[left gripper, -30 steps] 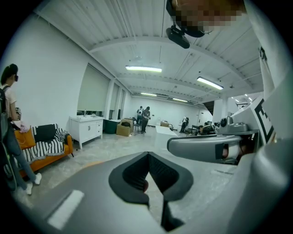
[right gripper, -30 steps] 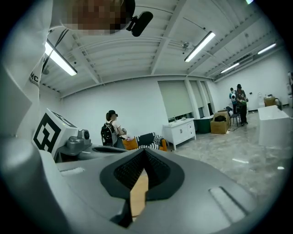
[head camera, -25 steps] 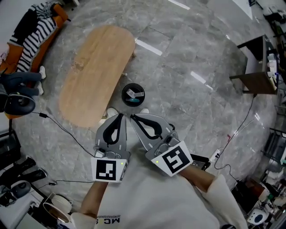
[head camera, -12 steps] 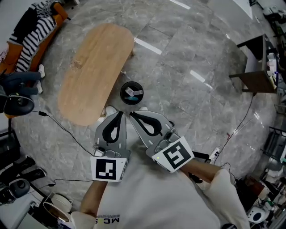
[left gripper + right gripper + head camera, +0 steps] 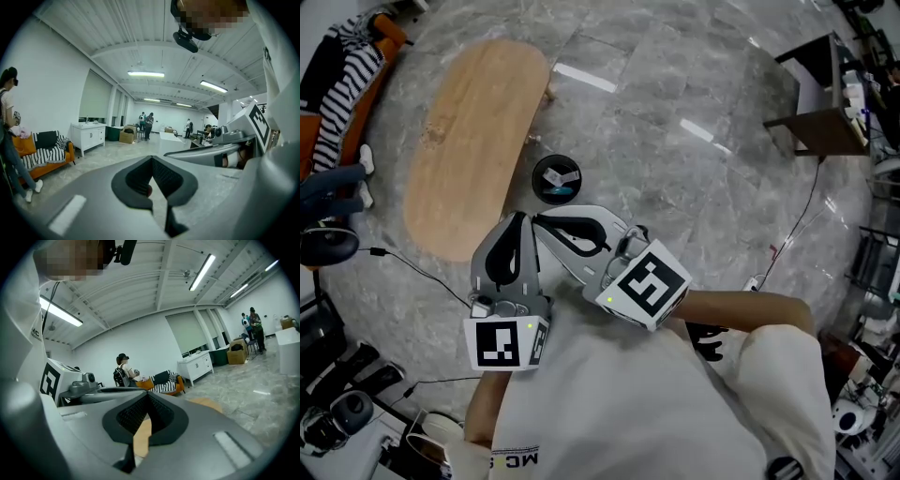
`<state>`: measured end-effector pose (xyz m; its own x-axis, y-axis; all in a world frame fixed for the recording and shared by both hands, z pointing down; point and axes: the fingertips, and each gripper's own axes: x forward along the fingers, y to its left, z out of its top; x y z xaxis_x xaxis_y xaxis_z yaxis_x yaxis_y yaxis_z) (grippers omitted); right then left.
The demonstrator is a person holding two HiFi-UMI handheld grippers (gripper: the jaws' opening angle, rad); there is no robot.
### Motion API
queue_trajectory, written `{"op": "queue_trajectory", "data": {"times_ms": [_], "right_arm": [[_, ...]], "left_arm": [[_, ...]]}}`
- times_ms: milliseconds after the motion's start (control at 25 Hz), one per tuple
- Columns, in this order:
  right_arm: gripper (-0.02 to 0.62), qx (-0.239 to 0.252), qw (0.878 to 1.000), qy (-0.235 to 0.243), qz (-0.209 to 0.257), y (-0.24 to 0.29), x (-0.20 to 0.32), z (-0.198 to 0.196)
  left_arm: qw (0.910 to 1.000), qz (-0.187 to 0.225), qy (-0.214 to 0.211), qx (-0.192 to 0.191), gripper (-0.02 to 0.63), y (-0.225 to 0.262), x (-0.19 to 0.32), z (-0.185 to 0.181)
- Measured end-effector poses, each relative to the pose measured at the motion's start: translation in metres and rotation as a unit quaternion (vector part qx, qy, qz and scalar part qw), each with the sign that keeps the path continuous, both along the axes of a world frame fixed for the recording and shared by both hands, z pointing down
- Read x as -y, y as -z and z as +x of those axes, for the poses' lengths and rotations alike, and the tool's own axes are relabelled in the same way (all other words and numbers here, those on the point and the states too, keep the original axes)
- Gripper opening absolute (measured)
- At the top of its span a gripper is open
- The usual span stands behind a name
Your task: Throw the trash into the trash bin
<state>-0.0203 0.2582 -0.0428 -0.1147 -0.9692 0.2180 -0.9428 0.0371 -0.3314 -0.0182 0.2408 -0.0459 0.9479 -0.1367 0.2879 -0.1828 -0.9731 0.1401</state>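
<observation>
Head view shows the small black trash bin (image 5: 556,178) standing on the grey floor (image 5: 675,187) just beside the wooden table (image 5: 469,131), with white and teal trash (image 5: 557,175) lying inside it. The left gripper (image 5: 520,217) and right gripper (image 5: 540,221) hang side by side near the bin, tips toward it. Each has its jaws pressed together on nothing.
</observation>
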Motion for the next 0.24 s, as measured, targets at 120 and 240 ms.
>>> {"op": "queue_trajectory", "data": {"times_ms": [120, 240], "right_arm": [[0.021, -0.004, 1.000, -0.003, 0.000, 0.0001, 0.0007, 0.0018], [0.021, -0.003, 1.000, -0.005, 0.002, 0.0002, 0.0047, 0.0052]], "left_arm": [[1.0000, 0.006, -0.001, 0.000, 0.000, 0.0008, 0.0012, 0.0019], [0.9999, 0.015, -0.002, 0.004, 0.000, 0.0019, 0.0056, 0.0056]]}}
